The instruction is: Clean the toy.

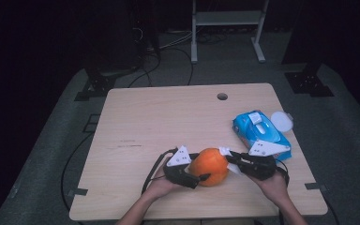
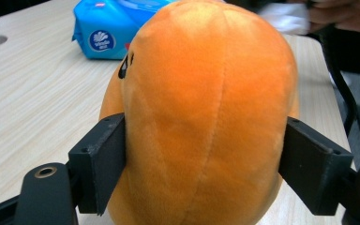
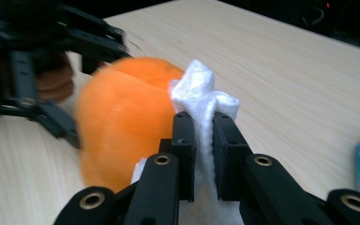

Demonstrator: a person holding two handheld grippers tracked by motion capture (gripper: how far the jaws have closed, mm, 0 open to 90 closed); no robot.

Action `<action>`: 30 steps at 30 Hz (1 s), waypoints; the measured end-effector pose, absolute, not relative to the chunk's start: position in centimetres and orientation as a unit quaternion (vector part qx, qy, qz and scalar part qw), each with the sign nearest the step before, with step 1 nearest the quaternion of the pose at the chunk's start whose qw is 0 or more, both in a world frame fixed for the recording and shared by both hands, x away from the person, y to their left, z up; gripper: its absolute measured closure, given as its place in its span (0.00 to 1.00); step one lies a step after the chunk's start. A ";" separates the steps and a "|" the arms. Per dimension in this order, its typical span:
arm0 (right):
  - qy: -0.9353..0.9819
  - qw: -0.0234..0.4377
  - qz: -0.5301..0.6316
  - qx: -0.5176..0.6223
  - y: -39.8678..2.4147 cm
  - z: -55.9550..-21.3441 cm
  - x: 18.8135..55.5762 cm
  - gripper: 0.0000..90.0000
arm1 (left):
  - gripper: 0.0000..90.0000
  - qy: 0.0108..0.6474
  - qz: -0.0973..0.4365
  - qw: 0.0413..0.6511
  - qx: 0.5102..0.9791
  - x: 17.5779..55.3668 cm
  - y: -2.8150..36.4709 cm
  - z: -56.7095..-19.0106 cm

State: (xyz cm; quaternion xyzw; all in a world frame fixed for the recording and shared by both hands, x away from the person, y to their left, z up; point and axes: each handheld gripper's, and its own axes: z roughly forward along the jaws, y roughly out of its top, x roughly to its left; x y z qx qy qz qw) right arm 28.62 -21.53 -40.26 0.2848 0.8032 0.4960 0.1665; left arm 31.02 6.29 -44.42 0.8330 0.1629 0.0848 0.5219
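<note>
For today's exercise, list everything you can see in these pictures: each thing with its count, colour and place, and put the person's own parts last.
Plush toy: one, orange, near table edge, between both grippers.
Wet wipe: one, white, against the plush toy.
Wipes pack: one, blue, right side of table.
Lid: one, white, round, beside the wipes pack.
Table: one, light wood, hole near far edge.
Left gripper: one, black, jaws on the plush toy's sides.
Right gripper: one, black, clamped on the wet wipe.
Hands: two, at the near edge.
</note>
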 end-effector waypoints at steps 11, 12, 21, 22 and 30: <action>0.798 0.149 0.525 0.253 -19.7 -39.3 28.0 0.88 | 0.24 0.172 0.082 0.525 0.830 31.0 6.3 -44.5; 0.798 0.157 0.522 0.257 -20.1 -39.5 28.2 0.88 | 0.25 0.173 0.081 0.528 0.827 30.9 6.2 -44.5; 0.802 0.174 0.516 0.245 -19.1 -39.4 27.3 0.88 | 0.23 0.177 0.085 0.525 0.828 31.0 5.3 -44.6; 0.805 0.168 0.517 0.235 -18.5 -39.3 27.1 0.88 | 0.22 0.177 0.085 0.524 0.829 30.9 5.3 -44.7; 0.804 0.187 0.507 0.249 -19.3 -39.4 27.8 0.88 | 0.24 0.176 0.088 0.530 0.825 30.9 5.5 -44.6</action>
